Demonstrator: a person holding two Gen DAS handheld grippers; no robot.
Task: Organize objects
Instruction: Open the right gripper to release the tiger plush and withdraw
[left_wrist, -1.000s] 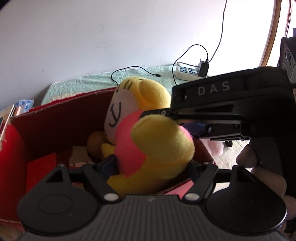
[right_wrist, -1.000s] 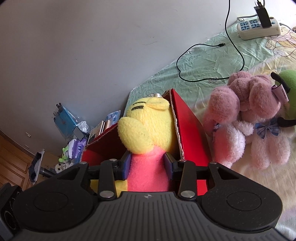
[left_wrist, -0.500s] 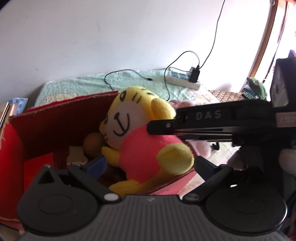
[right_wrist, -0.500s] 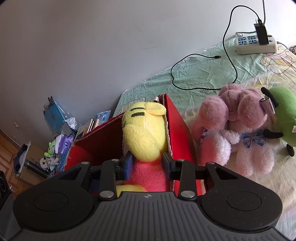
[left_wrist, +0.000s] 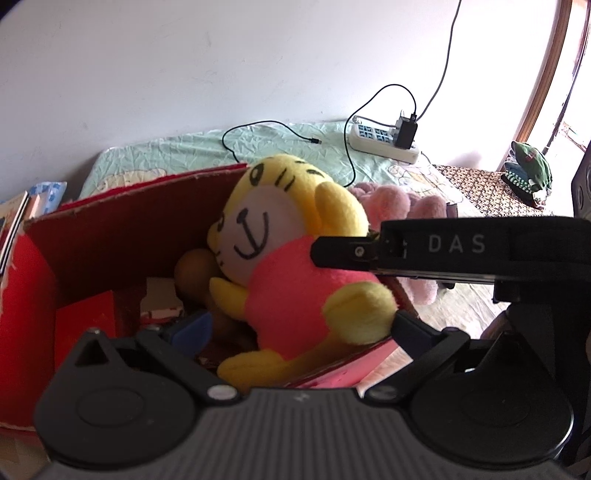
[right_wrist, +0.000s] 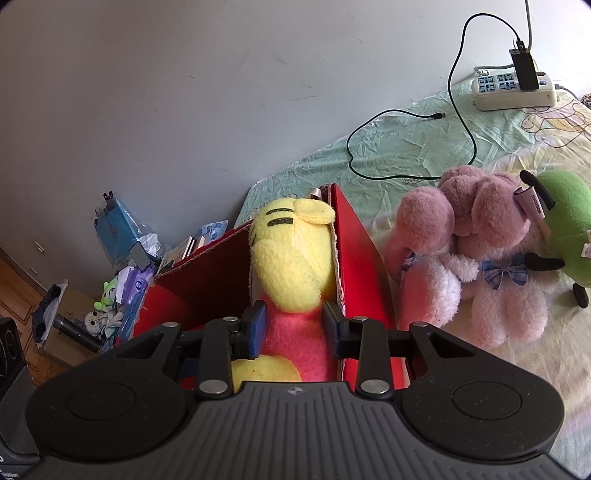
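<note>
Left wrist view: the left gripper (left_wrist: 295, 325) has just spread its jaws wide, and the yellow tiger plush (left_wrist: 295, 273) sits between them unpressed, inside the red cardboard box (left_wrist: 122, 236) just ahead. The right gripper (left_wrist: 332, 253) reaches in from the right onto the plush.

Right wrist view: the right gripper (right_wrist: 293, 325) has just been closing and is clamped on the plush's pink body (right_wrist: 295, 343), the box wall (right_wrist: 360, 266) just to its right. Pink plush toys (right_wrist: 476, 258) lie further right on the bed (right_wrist: 406, 147).

Plain white wall (left_wrist: 184, 74) fills the back, bed (right_wrist: 424, 147) with pale green sheet runs beneath it, bright daylight pours through a wood-framed window (left_wrist: 546, 74) far right, wooden floor (right_wrist: 14, 280) low left.
</note>
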